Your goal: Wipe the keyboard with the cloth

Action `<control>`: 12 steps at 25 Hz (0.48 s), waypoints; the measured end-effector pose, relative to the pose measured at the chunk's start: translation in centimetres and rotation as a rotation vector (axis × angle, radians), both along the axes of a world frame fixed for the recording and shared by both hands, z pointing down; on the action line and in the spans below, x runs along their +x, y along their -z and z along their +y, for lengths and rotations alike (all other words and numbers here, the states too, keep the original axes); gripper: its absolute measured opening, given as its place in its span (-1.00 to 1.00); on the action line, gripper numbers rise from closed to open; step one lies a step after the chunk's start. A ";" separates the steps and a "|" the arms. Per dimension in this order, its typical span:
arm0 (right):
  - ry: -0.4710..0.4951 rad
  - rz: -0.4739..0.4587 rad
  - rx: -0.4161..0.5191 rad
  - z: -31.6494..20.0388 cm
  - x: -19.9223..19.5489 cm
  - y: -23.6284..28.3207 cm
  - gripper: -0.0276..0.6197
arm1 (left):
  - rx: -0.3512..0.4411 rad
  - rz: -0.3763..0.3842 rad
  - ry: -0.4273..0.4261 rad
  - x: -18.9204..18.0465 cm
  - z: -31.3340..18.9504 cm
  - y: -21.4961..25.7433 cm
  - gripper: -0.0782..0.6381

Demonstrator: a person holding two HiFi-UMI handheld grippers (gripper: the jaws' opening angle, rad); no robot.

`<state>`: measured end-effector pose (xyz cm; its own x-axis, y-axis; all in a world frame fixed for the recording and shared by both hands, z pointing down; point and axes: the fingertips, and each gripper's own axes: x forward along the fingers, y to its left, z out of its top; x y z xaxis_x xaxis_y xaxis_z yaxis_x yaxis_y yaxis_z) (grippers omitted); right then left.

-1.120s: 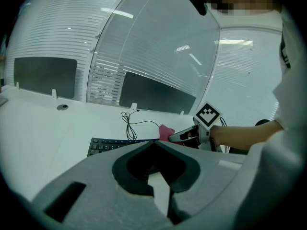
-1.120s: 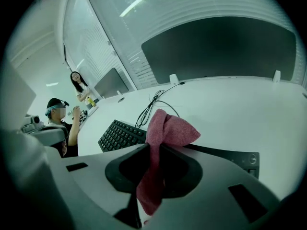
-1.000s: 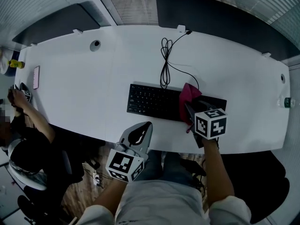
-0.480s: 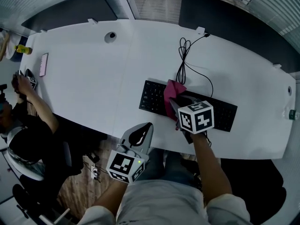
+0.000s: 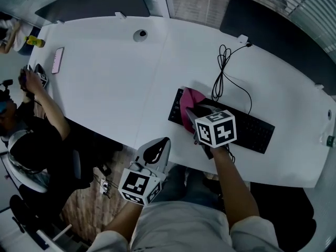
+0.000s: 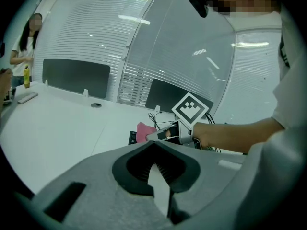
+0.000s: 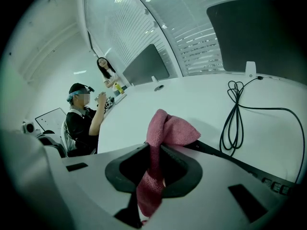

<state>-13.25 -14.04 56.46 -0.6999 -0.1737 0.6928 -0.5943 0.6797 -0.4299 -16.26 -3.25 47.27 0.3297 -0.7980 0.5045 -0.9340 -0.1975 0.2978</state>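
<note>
The right gripper has its jaws closed on a pink cloth. The cloth runs up between the jaws and bunches out past their tips. In the head view the bunched end rests on the black keyboard near its left end, and the gripper reaches over the keys from the near side.

The keyboard lies on the white surface, toward the near edge. Its black cable coils behind it and runs to the far edge.

The left gripper has its jaws closed together with nothing between them. It is held off the near edge of the surface, well apart from the keyboard and pointing toward it.

At the far left end of the surface lie a phone and a yellow bottle. A seated person is beside them.
</note>
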 end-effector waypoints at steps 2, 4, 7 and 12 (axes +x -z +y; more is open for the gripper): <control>0.000 -0.002 0.001 0.1 -0.2 0.1 -0.72 | 0.000 0.000 0.004 -0.3 0.1 0.0 -0.75; -0.005 -0.007 0.005 0.1 0.0 0.4 -0.72 | 0.001 0.001 0.001 -0.2 0.0 0.0 -0.75; -0.016 -0.023 0.019 0.2 0.8 1.4 -0.72 | 0.003 0.004 -0.017 0.6 -0.1 0.0 -0.75; -0.069 -0.056 0.059 0.5 4.5 4.1 -0.72 | 0.010 0.008 -0.064 2.6 -0.2 0.1 -0.75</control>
<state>-8.79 -13.52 52.41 -0.7218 -0.2625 0.6404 -0.6172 0.6629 -0.4239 -13.69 -3.48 47.18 0.3842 -0.7801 0.4938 -0.9169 -0.2597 0.3032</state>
